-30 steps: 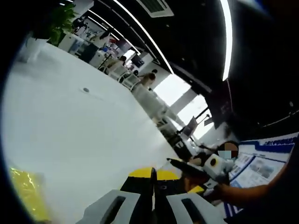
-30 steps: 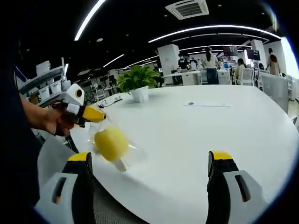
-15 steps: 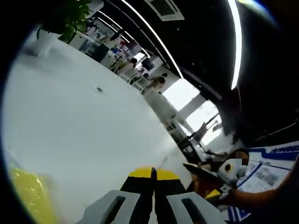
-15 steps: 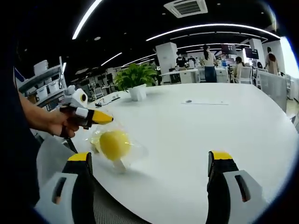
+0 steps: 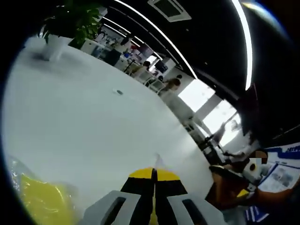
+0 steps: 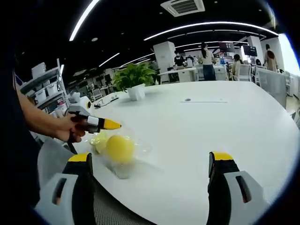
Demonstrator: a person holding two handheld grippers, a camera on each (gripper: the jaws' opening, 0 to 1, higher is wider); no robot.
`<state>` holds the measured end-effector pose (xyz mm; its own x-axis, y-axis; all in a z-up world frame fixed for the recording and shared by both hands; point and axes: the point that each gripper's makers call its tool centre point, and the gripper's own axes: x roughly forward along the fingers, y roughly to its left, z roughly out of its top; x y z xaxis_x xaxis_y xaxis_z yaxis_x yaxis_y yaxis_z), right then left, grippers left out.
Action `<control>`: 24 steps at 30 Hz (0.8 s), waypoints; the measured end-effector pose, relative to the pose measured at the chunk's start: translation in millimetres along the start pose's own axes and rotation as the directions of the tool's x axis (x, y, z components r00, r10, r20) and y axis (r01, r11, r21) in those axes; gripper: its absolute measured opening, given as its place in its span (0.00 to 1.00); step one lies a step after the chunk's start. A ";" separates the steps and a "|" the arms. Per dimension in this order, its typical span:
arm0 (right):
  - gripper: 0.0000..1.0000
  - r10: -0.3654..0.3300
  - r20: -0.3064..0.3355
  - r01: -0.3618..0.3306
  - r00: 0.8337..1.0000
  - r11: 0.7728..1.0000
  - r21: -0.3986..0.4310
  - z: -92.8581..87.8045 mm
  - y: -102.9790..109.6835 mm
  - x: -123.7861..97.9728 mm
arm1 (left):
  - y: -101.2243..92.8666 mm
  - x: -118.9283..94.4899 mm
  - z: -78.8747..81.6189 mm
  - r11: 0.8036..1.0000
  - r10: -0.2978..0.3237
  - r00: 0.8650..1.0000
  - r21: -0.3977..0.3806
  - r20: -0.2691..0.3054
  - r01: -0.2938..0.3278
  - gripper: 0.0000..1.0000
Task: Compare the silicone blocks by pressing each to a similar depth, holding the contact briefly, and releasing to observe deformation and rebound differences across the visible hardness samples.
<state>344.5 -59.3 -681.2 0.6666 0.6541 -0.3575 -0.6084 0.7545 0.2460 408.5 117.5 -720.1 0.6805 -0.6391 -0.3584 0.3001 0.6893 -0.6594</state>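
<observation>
While the left gripper hovered just above the yellow silicone blocks, its yellow-tipped jaws were pressed together with nothing between them, as the left gripper view also showed. The blocks sat in a clear plastic wrap near the bench's near-left edge, a rounded yellow one in front and a paler one just behind it; in the left gripper view the yellow mass lay at the lower left, blurred. The right gripper stood with its jaws spread wide apart, empty, over the bench's near edge. Beyond the blocks the white bench ran broad and bare to a potted plant near its far-left edge and a small round insert toward the far side. A person's hand held the left gripper. A blue-and-white poster showed in the left gripper view, its writing too blurred to read.
</observation>
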 end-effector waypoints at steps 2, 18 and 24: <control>0.97 -0.002 -0.001 0.002 1.000 1.000 0.002 -0.4 -0.3 -0.2 | 6.4 2.4 -2.3 0.999 0.034 0.999 0.010 -0.005 -0.033 0.00; 0.97 -0.021 -0.006 0.021 1.000 1.000 0.023 -6.5 -0.3 -5.4 | 55.3 19.7 -15.5 0.967 0.236 0.971 -0.094 -0.036 -0.238 0.00; 0.97 -0.020 -0.041 0.022 0.999 0.999 0.044 -13.8 0.6 -6.4 | 67.5 18.1 -23.9 0.950 0.308 0.950 -0.044 -0.048 -0.311 0.00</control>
<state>334.0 -63.8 -691.2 0.6606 0.6362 -0.3986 -0.5740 0.7702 0.2779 425.1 144.3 -786.9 0.7069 -0.4110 -0.5757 0.0440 0.8379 -0.5441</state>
